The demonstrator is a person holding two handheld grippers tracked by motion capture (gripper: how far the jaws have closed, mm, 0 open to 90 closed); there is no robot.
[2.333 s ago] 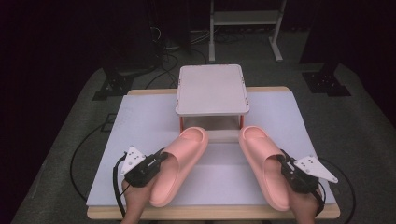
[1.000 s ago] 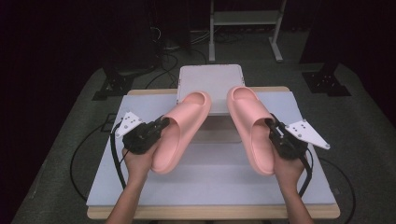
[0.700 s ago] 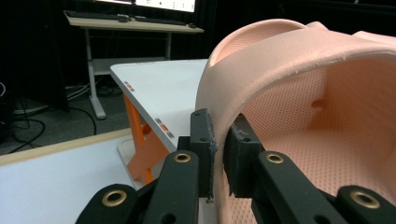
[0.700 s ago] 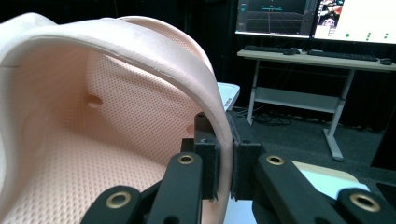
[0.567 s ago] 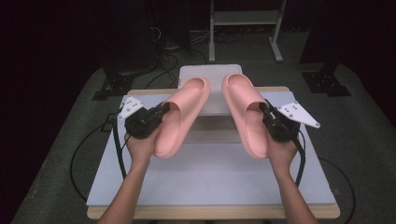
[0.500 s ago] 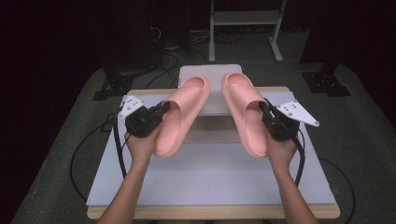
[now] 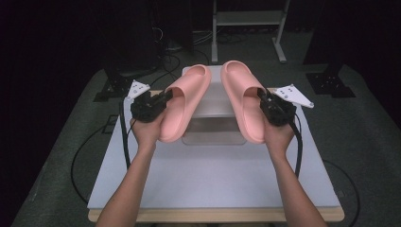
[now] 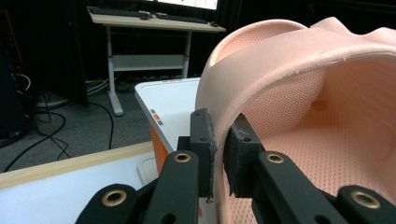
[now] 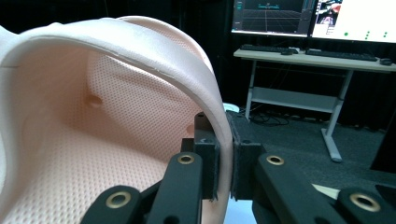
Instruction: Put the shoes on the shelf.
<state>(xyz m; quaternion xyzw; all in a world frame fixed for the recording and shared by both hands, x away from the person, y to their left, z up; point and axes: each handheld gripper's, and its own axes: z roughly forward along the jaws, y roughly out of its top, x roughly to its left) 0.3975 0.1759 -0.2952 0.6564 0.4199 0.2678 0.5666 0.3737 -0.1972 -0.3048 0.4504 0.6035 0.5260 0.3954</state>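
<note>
I hold a pink slipper in each tool, and both have risen off the table since a couple of seconds ago, when they lay flat on its white surface near me. They now hang in the air, toes pointing toward twelve o'clock, above the small white stand at the far middle of the table. I judge I am carrying the pair toward that stand to set them on top.

My left tool is clamped tight on the outer sidewall of the left slipper, at about ten o'clock from the table's centre. My right tool pinches the outer sidewall of the right slipper, at about two o'clock. In each gripper view the wall sits squeezed between the two black pads, with almost no gap.

The slippers are soft moulded foam, salmon pink, thick-walled and rounded, with a wide arched strap. The inside is dimpled with fine dots. The stand has a smooth white top and orange edging beneath. The table is matt white with a pale wooden rim.
</note>
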